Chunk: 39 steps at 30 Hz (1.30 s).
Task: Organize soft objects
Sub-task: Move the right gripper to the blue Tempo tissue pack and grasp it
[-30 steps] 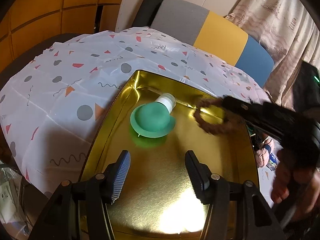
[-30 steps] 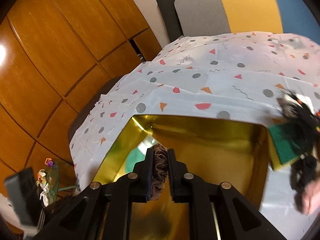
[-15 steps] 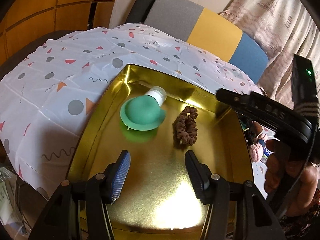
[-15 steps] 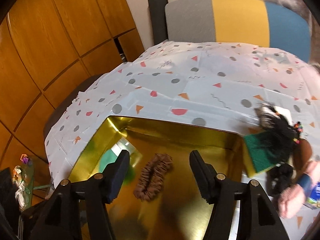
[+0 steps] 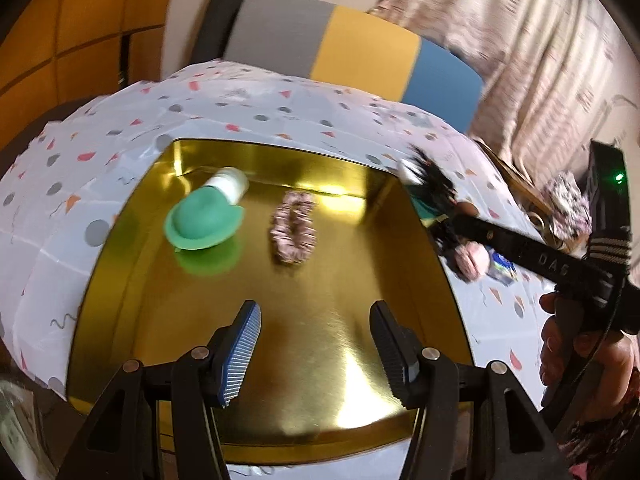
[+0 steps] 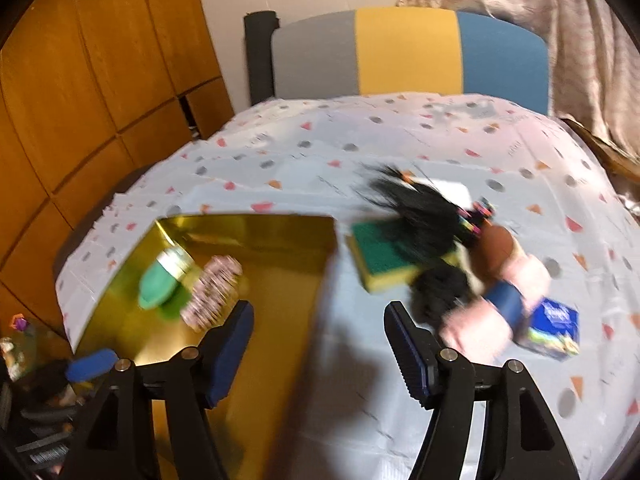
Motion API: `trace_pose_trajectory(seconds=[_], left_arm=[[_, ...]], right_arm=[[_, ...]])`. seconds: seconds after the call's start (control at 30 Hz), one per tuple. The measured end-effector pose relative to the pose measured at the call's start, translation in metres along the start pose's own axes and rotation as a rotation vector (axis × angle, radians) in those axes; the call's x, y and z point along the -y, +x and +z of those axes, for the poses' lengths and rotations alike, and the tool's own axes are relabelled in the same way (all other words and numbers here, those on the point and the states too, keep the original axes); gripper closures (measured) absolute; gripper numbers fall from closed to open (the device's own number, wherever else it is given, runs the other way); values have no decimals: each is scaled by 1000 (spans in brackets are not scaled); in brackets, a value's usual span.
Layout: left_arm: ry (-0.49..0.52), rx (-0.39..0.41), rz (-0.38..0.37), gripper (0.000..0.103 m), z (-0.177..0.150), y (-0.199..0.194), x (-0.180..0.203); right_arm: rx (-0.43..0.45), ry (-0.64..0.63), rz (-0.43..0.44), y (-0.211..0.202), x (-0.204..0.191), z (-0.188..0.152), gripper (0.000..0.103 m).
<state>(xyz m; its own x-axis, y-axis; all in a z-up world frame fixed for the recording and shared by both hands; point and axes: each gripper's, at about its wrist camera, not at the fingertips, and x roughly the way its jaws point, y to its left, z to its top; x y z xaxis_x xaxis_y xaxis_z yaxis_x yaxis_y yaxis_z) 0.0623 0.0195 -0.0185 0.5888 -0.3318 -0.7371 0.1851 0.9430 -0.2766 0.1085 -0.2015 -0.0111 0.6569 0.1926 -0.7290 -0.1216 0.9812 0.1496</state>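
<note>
here the table is covered with a white tablecloth (image 6: 400, 148) printed with grey dots and small red and orange triangles. on it lies a gold tray (image 5: 320, 352), shiny, with a low rim. inside the tray, near its far side, a brown scrunchie (image 5: 294, 227) lies flat, and just beside it is a green silicone cap on a white tube (image 5: 204, 218). the two are close but apart.

the left gripper (image 5: 316, 354) hangs over the near part of the tray; its fingers are spread and nothing is between them. the right gripper (image 6: 318, 354) is over the right edge of the tray and the cloth; its jaws are opening, and nothing is between them. a hand (image 5: 580, 354) holds its handle in the left view.

to the right of the tray, on the cloth, a green and yellow sponge (image 6: 380, 258) lies partly under a doll with black hair (image 6: 424, 210), and a small blue packet (image 6: 554, 330) is near them. the picture is blurred there.

behind the table stands a chair back (image 6: 408, 50) in grey, yellow and blue. wooden panels (image 6: 100, 80) are on the left and a beige curtain (image 6: 580, 32) on the right.
</note>
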Motion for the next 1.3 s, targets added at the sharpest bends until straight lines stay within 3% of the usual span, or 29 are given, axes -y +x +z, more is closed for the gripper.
trace_pose_trajectory(seconds=[0.23,0.4,0.53,0.7,0.97,1.3], left_arm=[[98,-16,-61,45,-10,-3,36],[97,-48,-100,45,-12,-1,51],[119,-52,-126,45,-16,-2,71],[151,-57,-159,45,-23,-3,100],[233,-98,-168,45,-33,7,137],[213,-149,-147,45,-29,30,158]], right_arm=[[-86,58,-92,-9,65,-48,35],[-168,148,-132,-12,117,-70,35],[-177,140,-172,-15,148,-69,29],[-140,122,-189,-11,188,-41,26],[-43,153,-107,10,227,-10,24],[-151,103,10,48,228,-3,23]])
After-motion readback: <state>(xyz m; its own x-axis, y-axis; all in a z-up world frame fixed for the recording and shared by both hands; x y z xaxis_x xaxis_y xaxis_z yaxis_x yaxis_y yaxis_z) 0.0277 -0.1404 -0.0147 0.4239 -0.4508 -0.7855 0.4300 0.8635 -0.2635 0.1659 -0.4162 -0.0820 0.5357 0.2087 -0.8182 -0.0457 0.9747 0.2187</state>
